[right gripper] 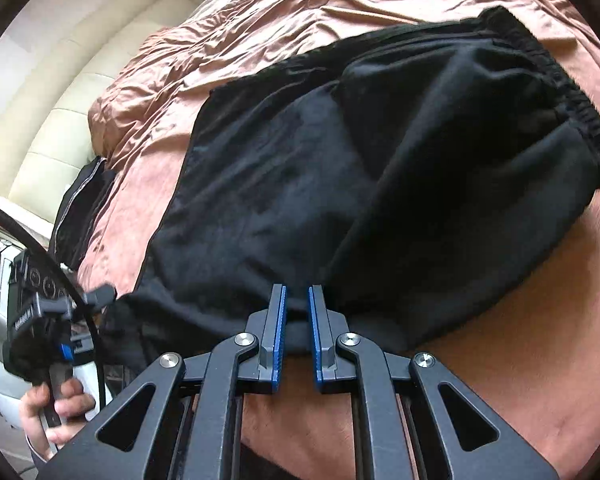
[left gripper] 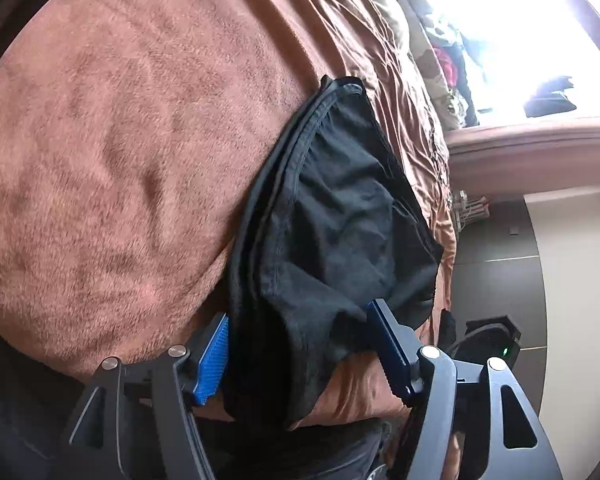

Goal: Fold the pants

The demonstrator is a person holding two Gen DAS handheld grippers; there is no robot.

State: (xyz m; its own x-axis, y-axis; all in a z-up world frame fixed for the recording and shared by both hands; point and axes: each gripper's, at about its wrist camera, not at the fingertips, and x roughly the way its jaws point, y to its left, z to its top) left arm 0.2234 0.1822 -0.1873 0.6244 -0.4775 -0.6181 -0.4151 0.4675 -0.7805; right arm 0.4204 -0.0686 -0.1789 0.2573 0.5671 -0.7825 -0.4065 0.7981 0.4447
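Pants (right gripper: 380, 168) lie part-folded on the brown blanket (left gripper: 100, 152), right gripper (right gripper: 297, 312) pinching a hem fold, left gripper (left gripper: 300, 344) spread wide around cloth without pressing; advise keeping the right pinch low and taut so the layers stay aligned.

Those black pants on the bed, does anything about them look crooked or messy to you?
Yes, a little. The black pants lie folded over on the brown blanket, but the layers do not line up: the gathered waistband sits at a slant and the cloth bunches where the right gripper pinches it. Nothing looks torn.
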